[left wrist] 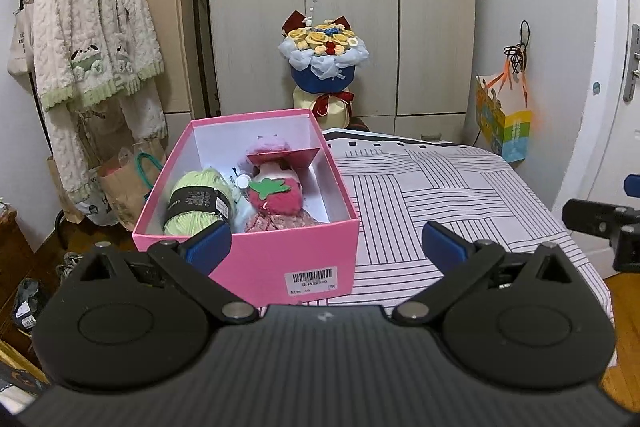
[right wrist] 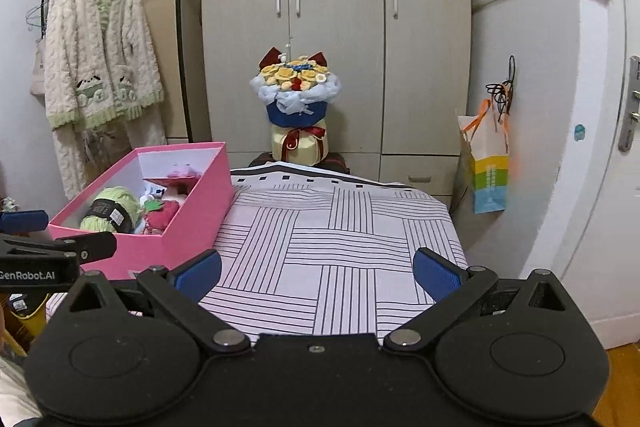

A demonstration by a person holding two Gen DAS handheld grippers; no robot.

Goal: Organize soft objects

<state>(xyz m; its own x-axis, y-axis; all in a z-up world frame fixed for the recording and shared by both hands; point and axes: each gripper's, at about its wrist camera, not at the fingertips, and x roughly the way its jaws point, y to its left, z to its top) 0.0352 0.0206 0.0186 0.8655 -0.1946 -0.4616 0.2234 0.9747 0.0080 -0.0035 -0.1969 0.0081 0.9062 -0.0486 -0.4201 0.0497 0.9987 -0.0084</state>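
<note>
An open pink box (left wrist: pixel 256 259) stands on the left of a striped cloth (left wrist: pixel 440 195). Inside it lie a green yarn ball (left wrist: pixel 198 201), a pink strawberry plush (left wrist: pixel 276 197) and a pink-hatted doll (left wrist: pixel 268 147). My left gripper (left wrist: pixel 326 243) is open and empty, just in front of the box's near wall. My right gripper (right wrist: pixel 318 269) is open and empty over the cloth (right wrist: pixel 340 239), to the right of the box (right wrist: pixel 192 211). The yarn (right wrist: pixel 110 211) and plush (right wrist: pixel 162 215) show in the right wrist view too.
A flower bouquet (left wrist: pixel 324 63) stands behind the cloth before grey wardrobe doors (left wrist: pixel 344 7). A fluffy robe (left wrist: pixel 92 39) hangs on a rack at left, paper bags (left wrist: pixel 124 187) below it. A colourful bag (left wrist: pixel 504 123) hangs on the right wall.
</note>
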